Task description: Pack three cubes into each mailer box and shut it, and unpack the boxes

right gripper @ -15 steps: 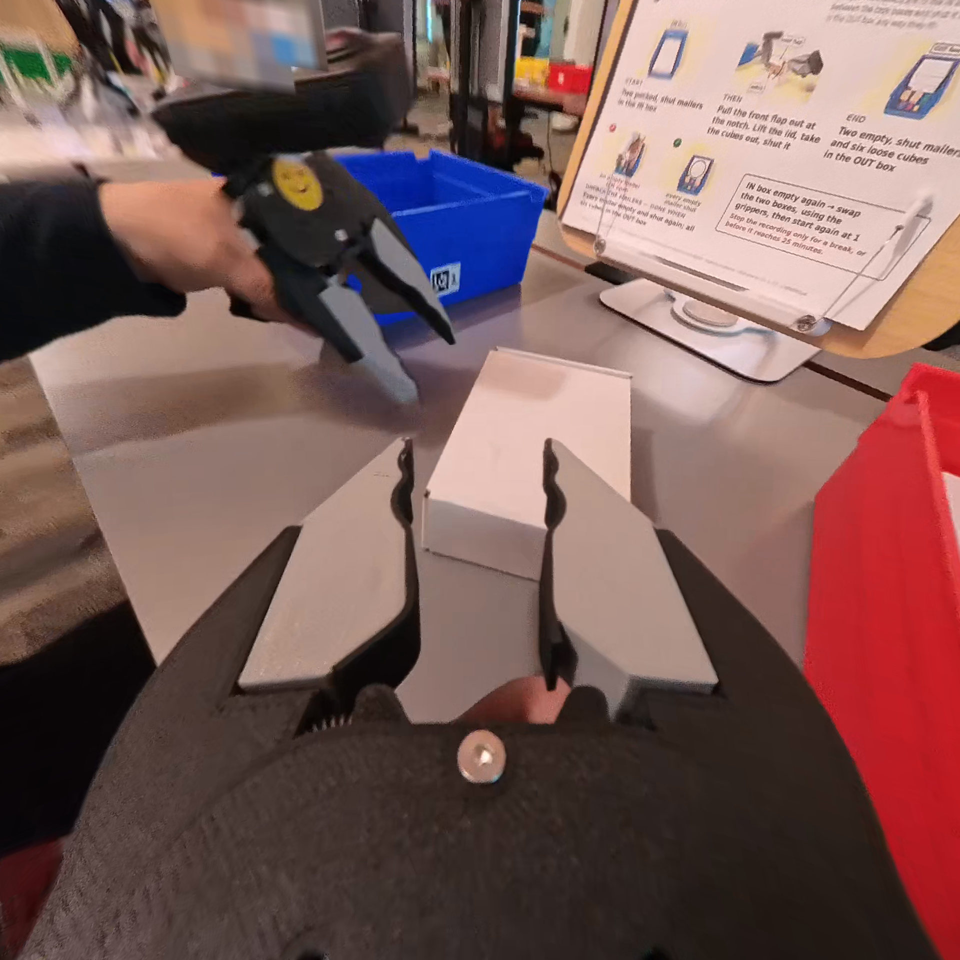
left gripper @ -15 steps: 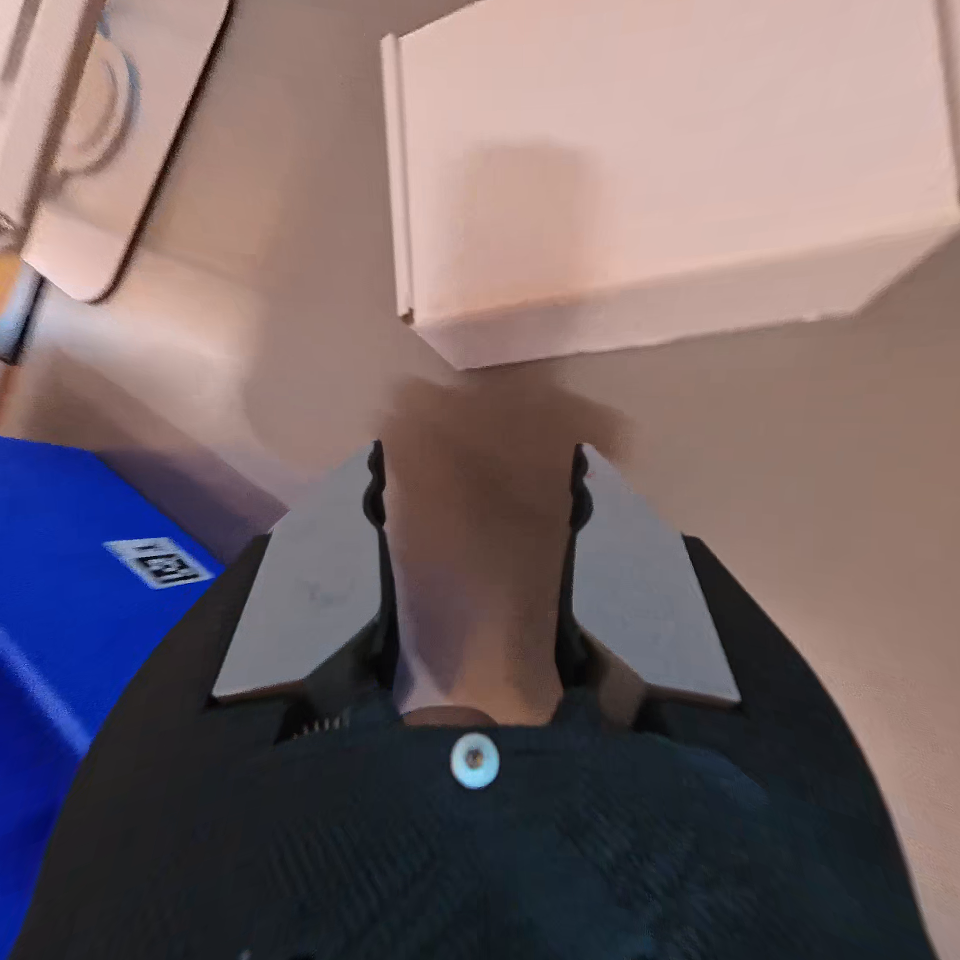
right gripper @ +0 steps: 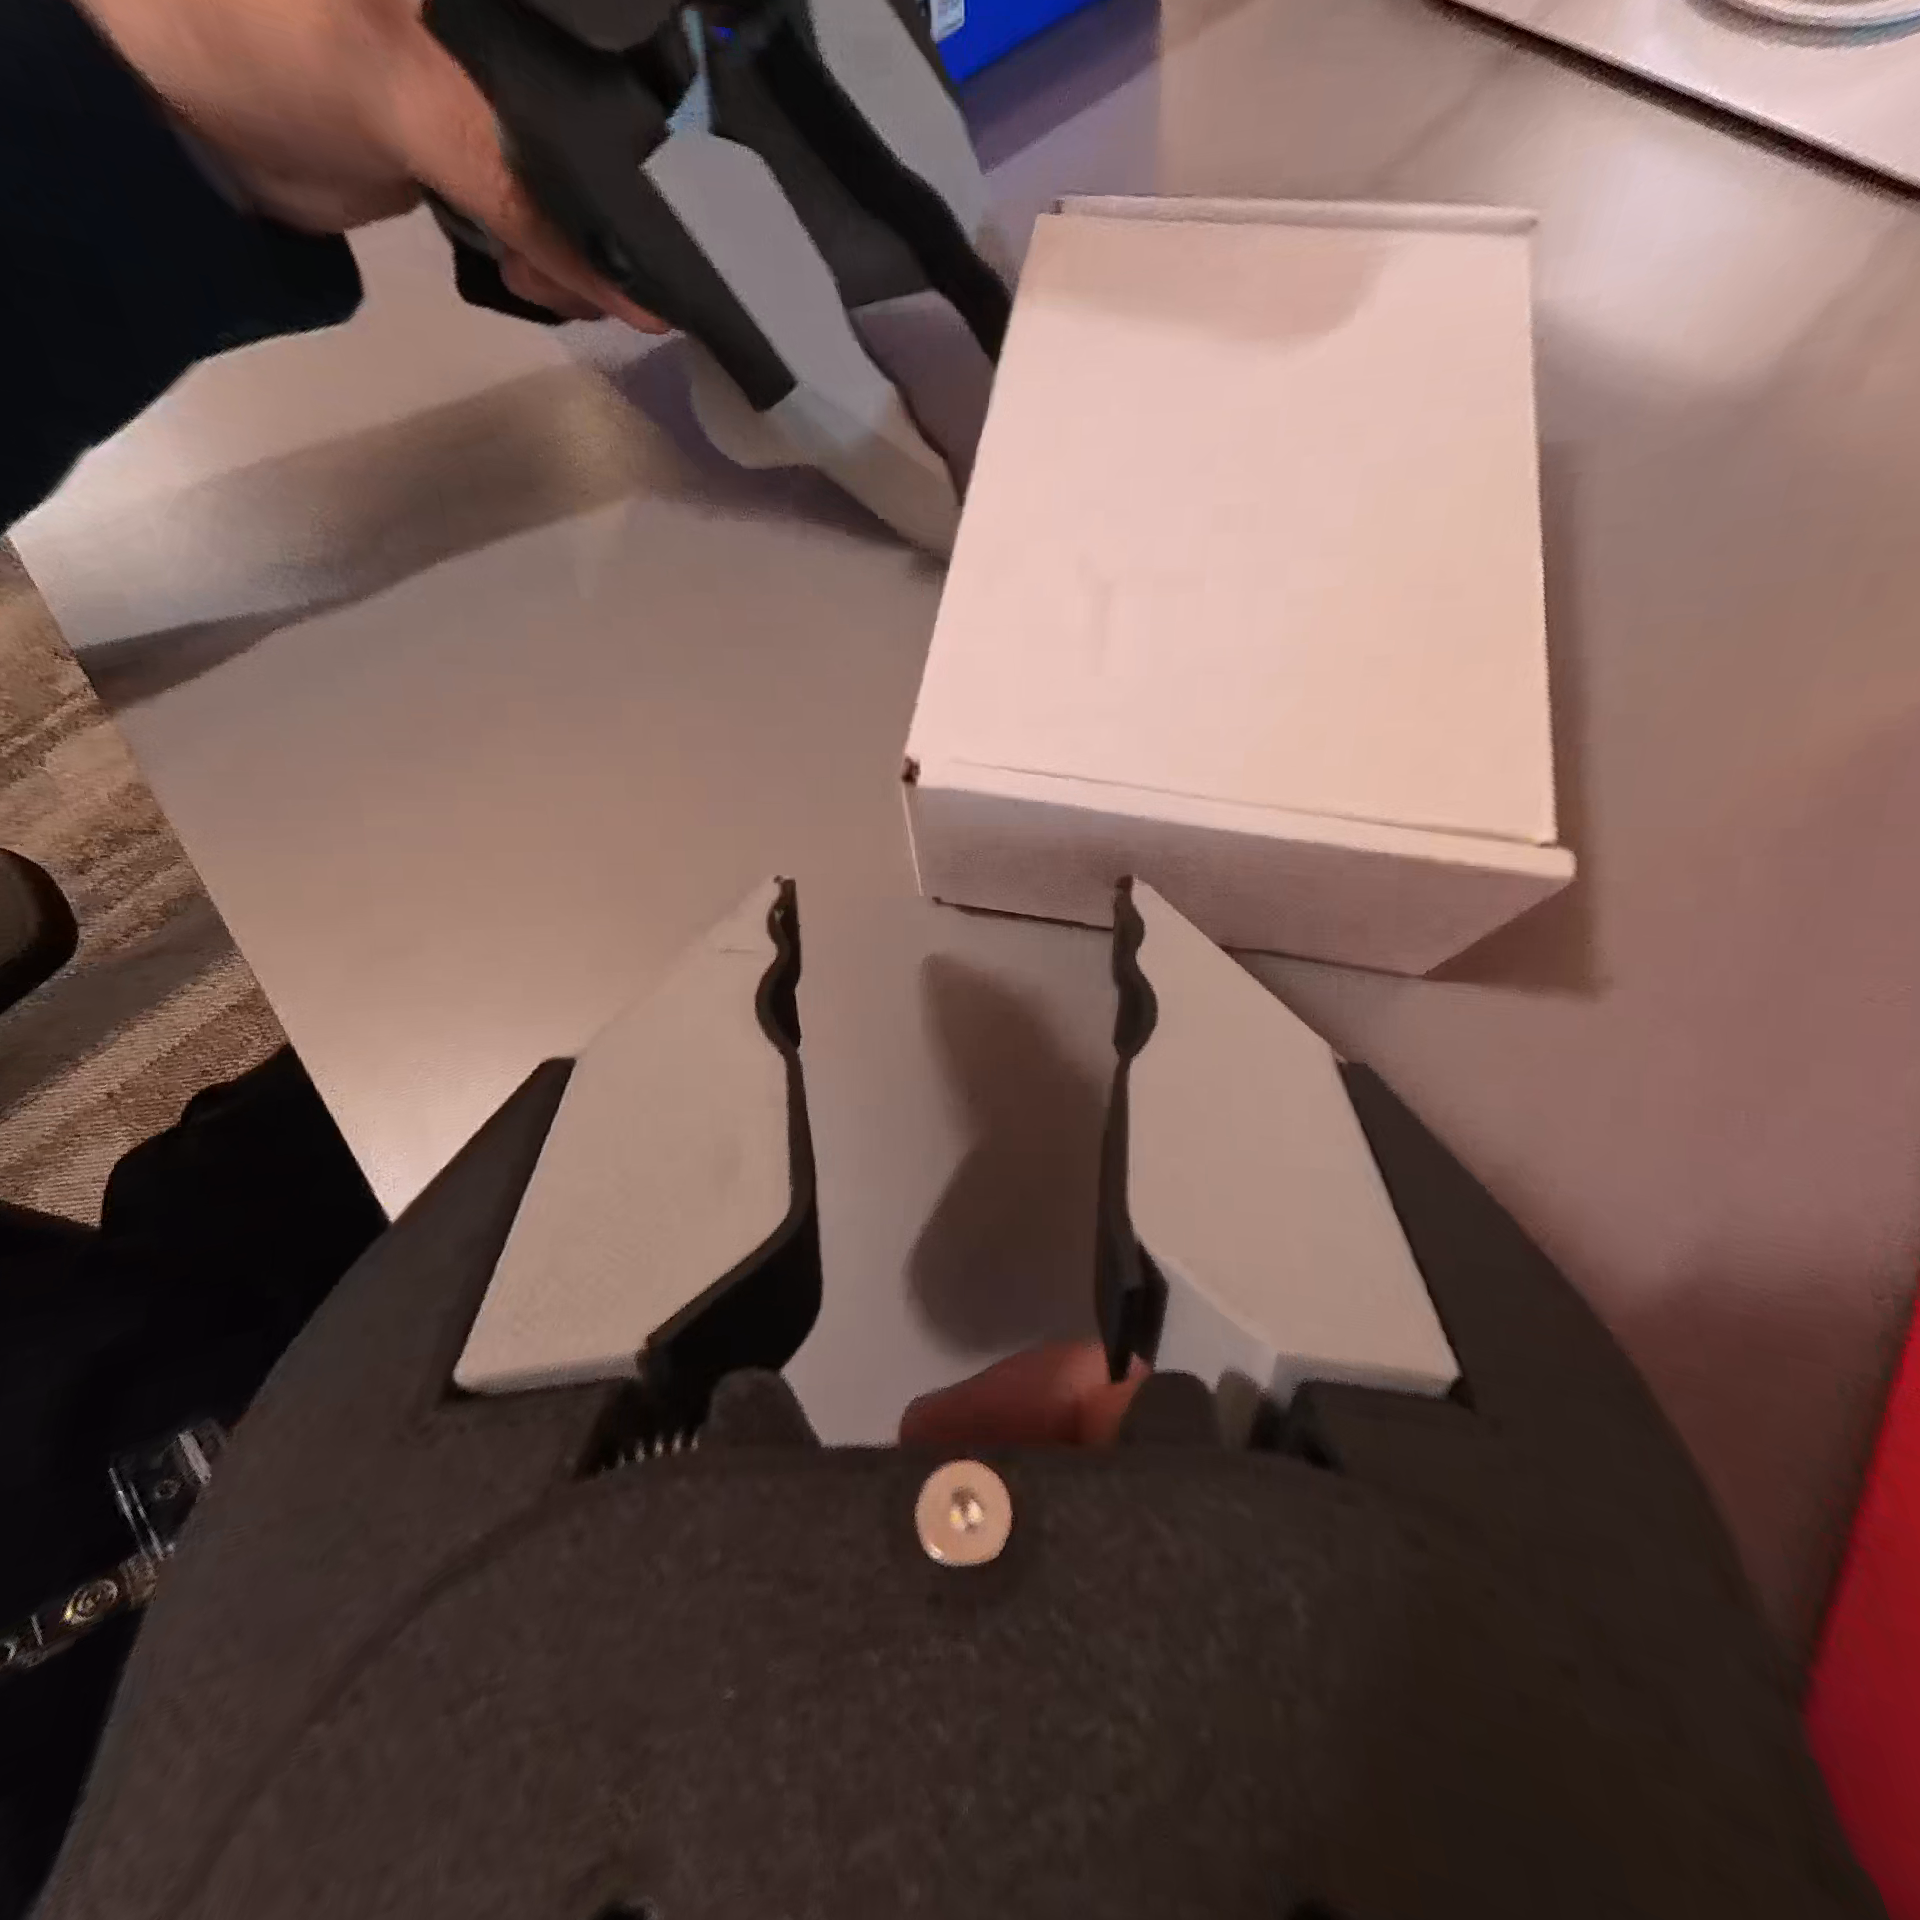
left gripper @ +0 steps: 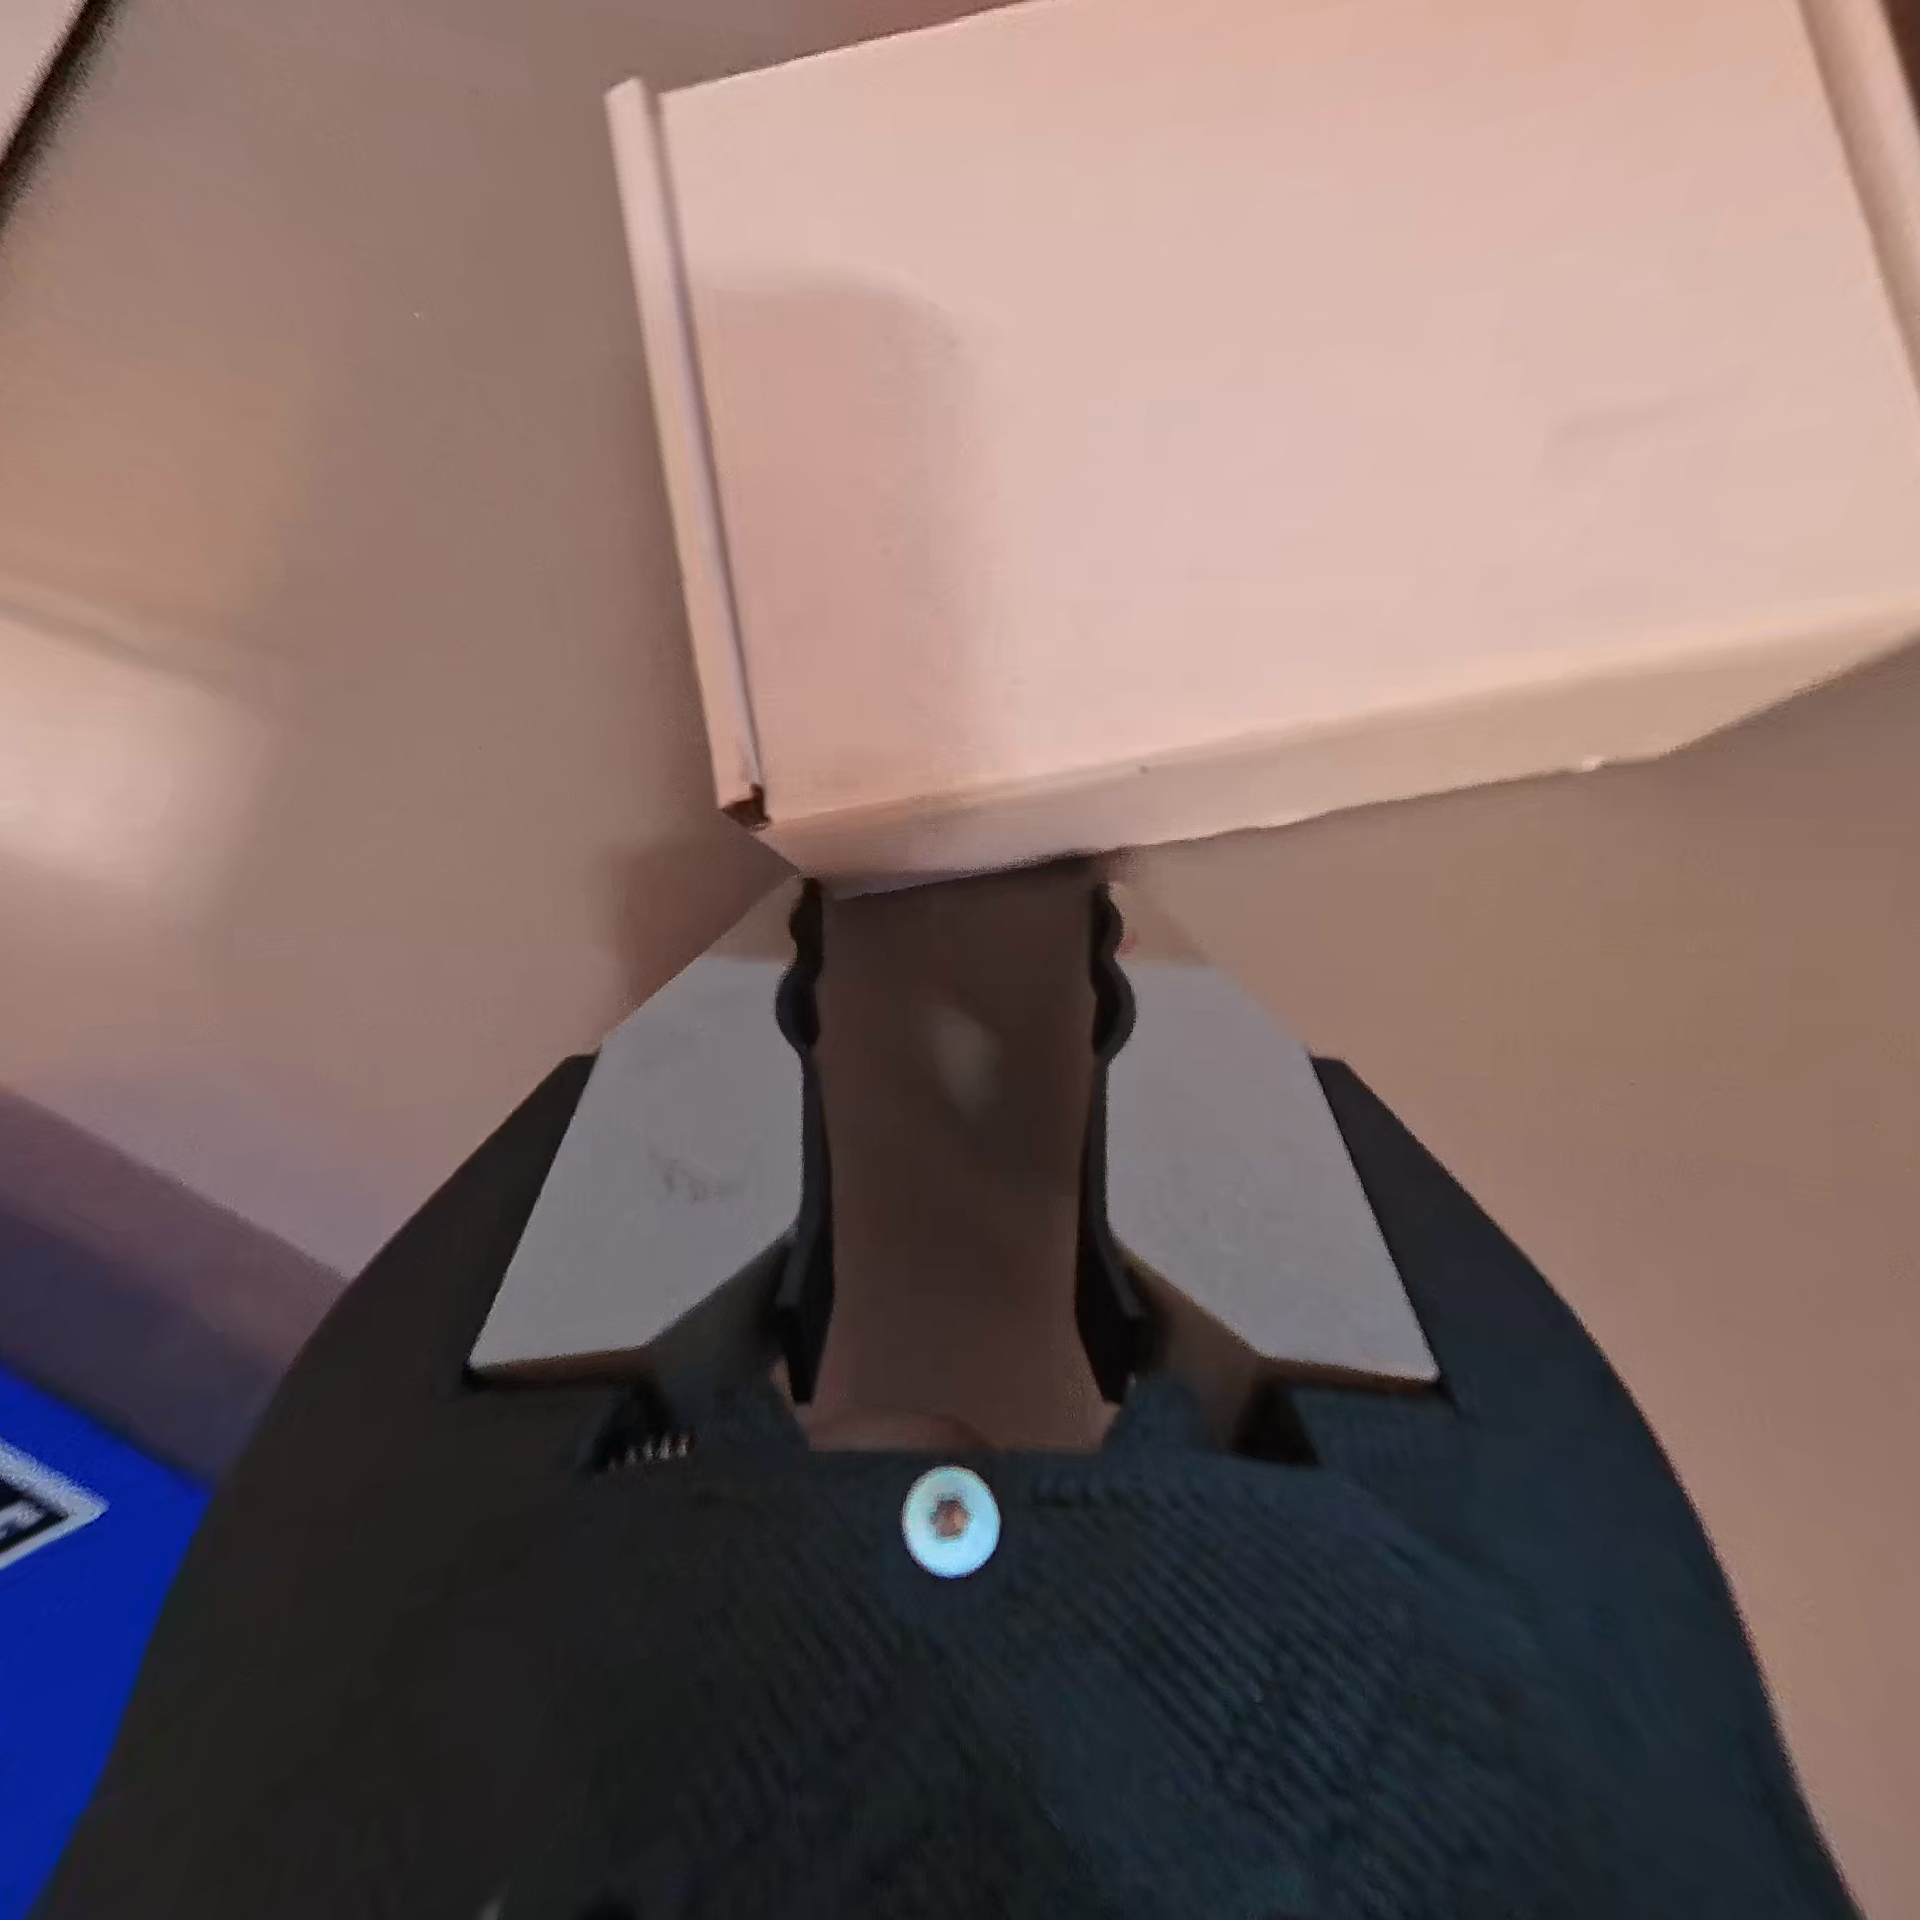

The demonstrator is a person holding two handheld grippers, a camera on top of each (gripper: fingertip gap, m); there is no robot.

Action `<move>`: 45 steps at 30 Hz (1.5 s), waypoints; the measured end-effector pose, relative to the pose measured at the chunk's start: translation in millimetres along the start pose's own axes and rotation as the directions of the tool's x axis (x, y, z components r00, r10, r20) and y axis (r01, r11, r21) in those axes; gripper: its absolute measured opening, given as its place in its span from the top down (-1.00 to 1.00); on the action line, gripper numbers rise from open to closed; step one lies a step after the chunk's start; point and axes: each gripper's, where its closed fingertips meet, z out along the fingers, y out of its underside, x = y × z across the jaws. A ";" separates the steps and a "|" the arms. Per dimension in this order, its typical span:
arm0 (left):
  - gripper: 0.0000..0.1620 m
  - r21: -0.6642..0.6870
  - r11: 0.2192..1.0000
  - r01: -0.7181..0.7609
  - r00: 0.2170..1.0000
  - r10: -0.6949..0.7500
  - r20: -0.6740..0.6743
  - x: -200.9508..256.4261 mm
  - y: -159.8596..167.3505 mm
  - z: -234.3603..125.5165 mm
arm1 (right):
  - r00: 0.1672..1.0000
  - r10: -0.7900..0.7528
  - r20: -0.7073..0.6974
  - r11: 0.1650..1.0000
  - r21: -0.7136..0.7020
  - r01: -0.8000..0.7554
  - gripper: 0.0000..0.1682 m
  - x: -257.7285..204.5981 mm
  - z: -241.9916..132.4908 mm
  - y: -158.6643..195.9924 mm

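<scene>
The mailer box [right gripper: 1247, 540] is matt white cardboard (smooth-faced) on a smooth, faintly glossy table [right gripper: 520, 831].

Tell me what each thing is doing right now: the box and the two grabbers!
mailer box: shut, lid down, lying flat on the table.
left gripper: open, empty, fingertips right at the box's side edge.
right gripper: open, empty, tips near the box's front end.

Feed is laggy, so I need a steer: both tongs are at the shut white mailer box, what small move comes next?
Probably ease the left tongs forward to brace the box's long side. They are open and just short of it, while the right tongs, also open, face the front flap, lid still shut.
</scene>
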 end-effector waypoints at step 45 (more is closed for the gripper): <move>0.12 0.486 0.870 0.079 0.988 -0.005 -0.152 58.9 -54.1 -38.3 | 0.862 -0.503 0.062 0.863 -0.014 0.505 0.23 -4.2 -12.6 -96.7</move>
